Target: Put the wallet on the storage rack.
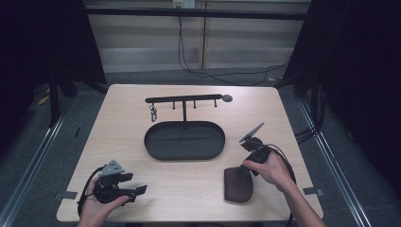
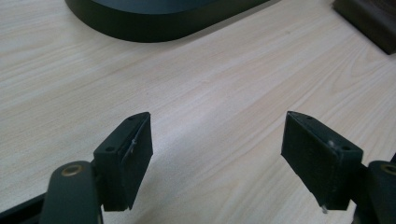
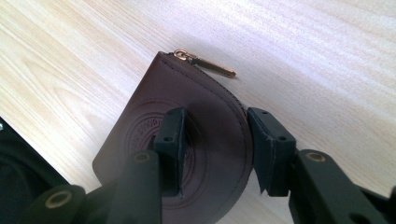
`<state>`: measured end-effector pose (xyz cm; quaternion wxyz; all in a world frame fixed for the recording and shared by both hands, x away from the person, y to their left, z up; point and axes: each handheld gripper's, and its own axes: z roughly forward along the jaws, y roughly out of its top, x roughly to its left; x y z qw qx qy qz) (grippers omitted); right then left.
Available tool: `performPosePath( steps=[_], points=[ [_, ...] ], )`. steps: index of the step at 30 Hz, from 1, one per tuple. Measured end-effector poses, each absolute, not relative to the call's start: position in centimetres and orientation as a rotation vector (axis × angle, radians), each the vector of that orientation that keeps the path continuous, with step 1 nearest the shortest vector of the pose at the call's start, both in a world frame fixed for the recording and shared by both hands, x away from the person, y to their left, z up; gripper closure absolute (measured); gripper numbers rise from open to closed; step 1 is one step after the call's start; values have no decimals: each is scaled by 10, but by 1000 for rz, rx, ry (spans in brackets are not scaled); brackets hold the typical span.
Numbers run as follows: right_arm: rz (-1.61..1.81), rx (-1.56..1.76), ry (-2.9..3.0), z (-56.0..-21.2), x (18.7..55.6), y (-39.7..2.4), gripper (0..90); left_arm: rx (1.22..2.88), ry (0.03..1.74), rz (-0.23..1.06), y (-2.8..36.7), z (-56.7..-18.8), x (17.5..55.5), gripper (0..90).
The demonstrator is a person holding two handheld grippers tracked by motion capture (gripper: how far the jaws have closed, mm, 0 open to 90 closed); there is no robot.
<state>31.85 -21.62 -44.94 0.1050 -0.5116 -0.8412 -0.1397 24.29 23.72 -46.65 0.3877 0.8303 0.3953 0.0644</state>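
A brown leather pouch (image 1: 238,185) lies flat near the table's front right. In the right gripper view its embossed face (image 3: 210,121) and brass zipper pull (image 3: 210,65) show. My right gripper (image 1: 245,169) points down onto the pouch's far end. Its jaws (image 3: 215,116) stand partly closed across the rounded edge, one pad on the face and the other against the seam. My left gripper (image 1: 135,183) rests at the front left, held in a hand, jaws (image 2: 217,126) wide apart over bare wood with nothing between them.
A black oval tray (image 1: 151,142) sits mid-table, with a black hook rack (image 1: 183,99) rising behind it and a key clip (image 1: 153,112) hanging from its left hook. The tray's rim (image 2: 154,28) and a pouch corner (image 2: 369,23) lie ahead of the left gripper.
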Motion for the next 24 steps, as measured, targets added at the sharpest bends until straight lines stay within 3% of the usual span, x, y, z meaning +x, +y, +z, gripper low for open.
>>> performPosePath(
  steps=[2,11,24],
  points=[
    [-424,-1511,-2485,-446,319,-216,654,2114,1005,162,237,-467,243,249],
    [-423,-1502,-2501,-433,317,-211,733,2113,1006,155,236,-467,242,250],
    [-347,-1475,-2590,-411,321,-203,766,2118,1003,147,235,-468,243,249]
  ],
)
